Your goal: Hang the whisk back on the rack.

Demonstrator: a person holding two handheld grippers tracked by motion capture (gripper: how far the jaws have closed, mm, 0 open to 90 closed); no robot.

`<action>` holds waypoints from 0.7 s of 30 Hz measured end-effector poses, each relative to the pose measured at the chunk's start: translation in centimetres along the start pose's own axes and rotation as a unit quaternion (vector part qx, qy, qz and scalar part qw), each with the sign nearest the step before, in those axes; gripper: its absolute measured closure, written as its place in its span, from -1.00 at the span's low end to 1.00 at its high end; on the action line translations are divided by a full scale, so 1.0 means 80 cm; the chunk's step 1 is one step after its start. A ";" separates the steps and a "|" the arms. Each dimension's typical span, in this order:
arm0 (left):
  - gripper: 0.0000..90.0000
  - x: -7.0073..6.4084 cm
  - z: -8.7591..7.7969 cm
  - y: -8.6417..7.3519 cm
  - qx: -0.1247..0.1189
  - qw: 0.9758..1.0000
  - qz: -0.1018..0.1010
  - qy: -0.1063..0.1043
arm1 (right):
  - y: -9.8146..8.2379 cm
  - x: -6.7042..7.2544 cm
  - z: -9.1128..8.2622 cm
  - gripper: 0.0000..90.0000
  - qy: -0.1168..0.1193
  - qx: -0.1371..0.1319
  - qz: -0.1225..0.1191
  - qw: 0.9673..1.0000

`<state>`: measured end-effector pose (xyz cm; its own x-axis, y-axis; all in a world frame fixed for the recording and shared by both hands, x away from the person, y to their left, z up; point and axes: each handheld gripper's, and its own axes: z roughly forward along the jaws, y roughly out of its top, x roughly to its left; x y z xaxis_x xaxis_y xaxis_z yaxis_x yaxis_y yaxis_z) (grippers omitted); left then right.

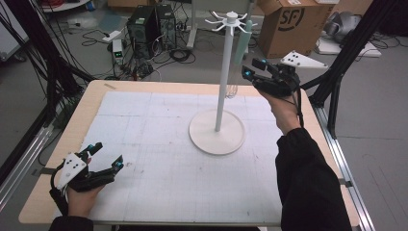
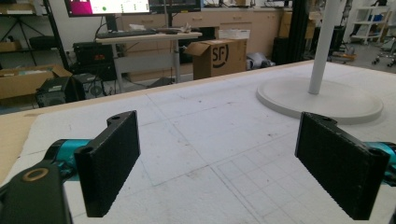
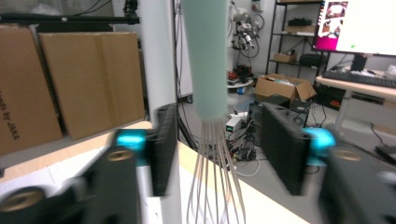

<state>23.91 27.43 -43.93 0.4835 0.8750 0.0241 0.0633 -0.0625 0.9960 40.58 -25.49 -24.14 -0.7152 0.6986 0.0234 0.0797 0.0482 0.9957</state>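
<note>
The pale-green-handled wire whisk (image 3: 210, 93) already hangs on the white peg stand (image 1: 222, 86); right gripper (image 3: 217, 144) jaws apart, withdrawal left.

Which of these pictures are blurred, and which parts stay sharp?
Right gripper view: the right gripper is smeared and soft, and the whisk is slightly soft. Left gripper view: the black pads are crisp. High view: evenly lit, with the stand sharp.
</note>
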 end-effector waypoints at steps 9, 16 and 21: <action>-0.68 -0.002 0.000 0.000 0.000 1.000 0.003 -0.001 | -0.013 0.017 -0.016 -0.47 0.021 -0.003 -0.034 0.999; -0.68 -0.004 -0.001 0.001 -0.003 1.000 0.002 -0.002 | -0.028 0.030 -0.041 -0.58 0.023 -0.012 -0.034 0.999; -0.68 -0.007 -0.003 0.004 -0.011 1.000 0.000 -0.007 | -0.041 0.038 -0.062 -0.59 0.020 -0.028 -0.030 0.999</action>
<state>23.45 27.02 -43.59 0.4955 0.8683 0.0226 0.0445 -0.0513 0.9977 34.69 -27.02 -26.91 -0.7449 0.6663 -0.0342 -0.0022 0.0488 0.9988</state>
